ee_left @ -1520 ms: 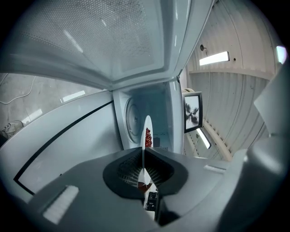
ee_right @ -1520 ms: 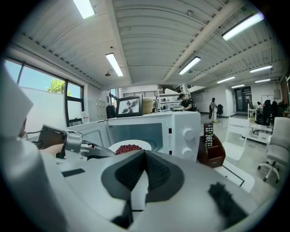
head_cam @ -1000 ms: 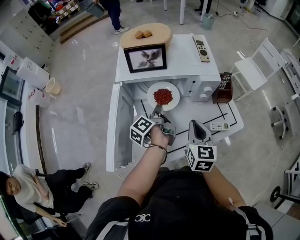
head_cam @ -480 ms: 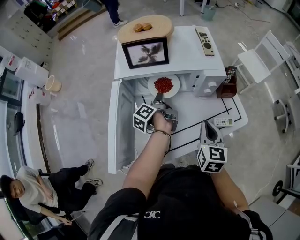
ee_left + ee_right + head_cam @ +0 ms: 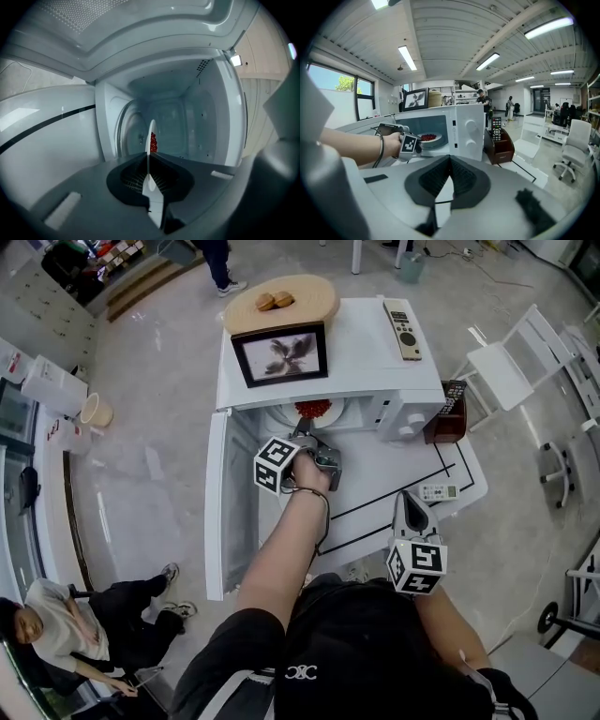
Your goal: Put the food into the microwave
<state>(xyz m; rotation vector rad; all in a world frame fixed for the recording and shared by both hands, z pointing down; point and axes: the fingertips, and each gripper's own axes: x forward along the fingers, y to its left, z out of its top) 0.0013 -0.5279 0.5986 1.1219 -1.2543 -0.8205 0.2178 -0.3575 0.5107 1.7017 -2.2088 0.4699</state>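
A white plate (image 5: 315, 414) of red food (image 5: 312, 408) is half inside the open white microwave (image 5: 394, 413). My left gripper (image 5: 307, 431) is shut on the plate's near rim at the oven mouth. In the left gripper view the plate (image 5: 151, 145) stands edge-on between the jaws, with the red food (image 5: 153, 142) beyond and the oven cavity (image 5: 187, 117) ahead. My right gripper (image 5: 409, 495) hovers shut and empty over the table's front right. From the right gripper view (image 5: 450, 159) I see the plate (image 5: 429, 138) in the oven mouth.
The microwave door (image 5: 230, 502) hangs open to the left. On the oven top are a picture frame (image 5: 281, 352), a wooden board with buns (image 5: 281, 301) and a remote (image 5: 401, 329). A brown remote holder (image 5: 444, 418) and a small remote (image 5: 435, 491) sit at right. A white chair (image 5: 511, 367) stands beyond.
My left gripper has carried the plate forward from in front of the microwave into its opening. My right gripper has drifted slightly back toward me.
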